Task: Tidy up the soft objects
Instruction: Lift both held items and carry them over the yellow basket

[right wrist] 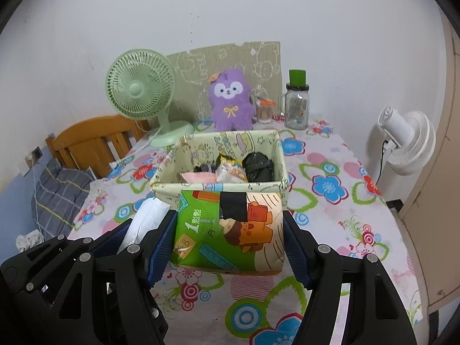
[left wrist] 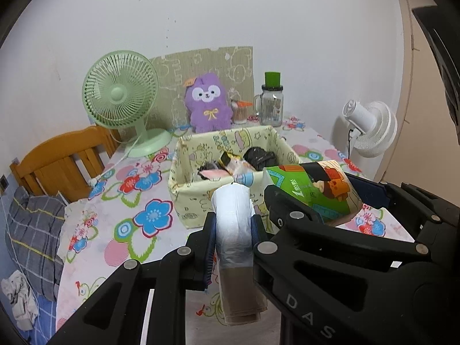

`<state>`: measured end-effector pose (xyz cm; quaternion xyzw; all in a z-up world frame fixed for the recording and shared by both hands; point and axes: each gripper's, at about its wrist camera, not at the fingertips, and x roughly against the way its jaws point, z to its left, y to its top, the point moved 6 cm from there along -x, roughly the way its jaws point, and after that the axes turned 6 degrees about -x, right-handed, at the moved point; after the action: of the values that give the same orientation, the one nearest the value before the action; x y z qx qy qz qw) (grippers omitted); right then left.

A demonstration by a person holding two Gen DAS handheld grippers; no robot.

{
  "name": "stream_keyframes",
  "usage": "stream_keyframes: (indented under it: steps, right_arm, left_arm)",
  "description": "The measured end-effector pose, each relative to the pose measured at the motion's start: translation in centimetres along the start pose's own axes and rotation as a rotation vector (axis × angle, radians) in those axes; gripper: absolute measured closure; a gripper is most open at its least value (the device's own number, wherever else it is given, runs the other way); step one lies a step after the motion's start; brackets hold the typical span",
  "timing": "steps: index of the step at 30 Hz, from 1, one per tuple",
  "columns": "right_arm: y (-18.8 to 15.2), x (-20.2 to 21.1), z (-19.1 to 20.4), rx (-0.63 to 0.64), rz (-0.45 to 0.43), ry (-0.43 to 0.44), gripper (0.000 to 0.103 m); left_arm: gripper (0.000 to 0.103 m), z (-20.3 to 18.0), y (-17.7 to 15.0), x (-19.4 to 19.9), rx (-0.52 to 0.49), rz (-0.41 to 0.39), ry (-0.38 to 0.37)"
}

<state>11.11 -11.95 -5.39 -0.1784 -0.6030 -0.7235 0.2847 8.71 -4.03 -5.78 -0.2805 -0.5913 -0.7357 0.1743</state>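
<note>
My left gripper (left wrist: 233,227) is shut on a white roll of plastic bags (left wrist: 234,218), held above the table just in front of the fabric storage box (left wrist: 201,198). My right gripper (right wrist: 230,230) is shut on a green tissue pack (right wrist: 230,230) with cartoon print, held right before the box's near wall (right wrist: 172,191). The tissue pack also shows in the left wrist view (left wrist: 316,189), and the roll in the right wrist view (right wrist: 143,224), close on the left. The box holds a black bundle (right wrist: 257,166), a snack packet (right wrist: 230,169) and a pink item (right wrist: 198,176).
A purple plush (right wrist: 230,100), a green desk fan (right wrist: 141,92), a glass jar with green lid (right wrist: 297,103) and a small cup of sticks (right wrist: 264,112) stand behind the box. A white fan (right wrist: 408,143) stands off the table's right edge. A wooden chair (right wrist: 92,141) is at left.
</note>
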Motion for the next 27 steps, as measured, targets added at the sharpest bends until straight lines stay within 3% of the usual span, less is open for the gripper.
stream_keyframes:
  steps: [13, 27]
  right_arm:
    - [2.0, 2.3, 0.7, 0.016, -0.059, 0.001, 0.031]
    - [4.1, 2.1, 0.9, 0.019, -0.071, -0.008, 0.031]
  left_arm:
    - [0.08, 0.2, 1.9, 2.3, -0.004, -0.058, 0.014]
    - [0.08, 0.7, 3.8, 2.0, 0.002, -0.074, 0.007]
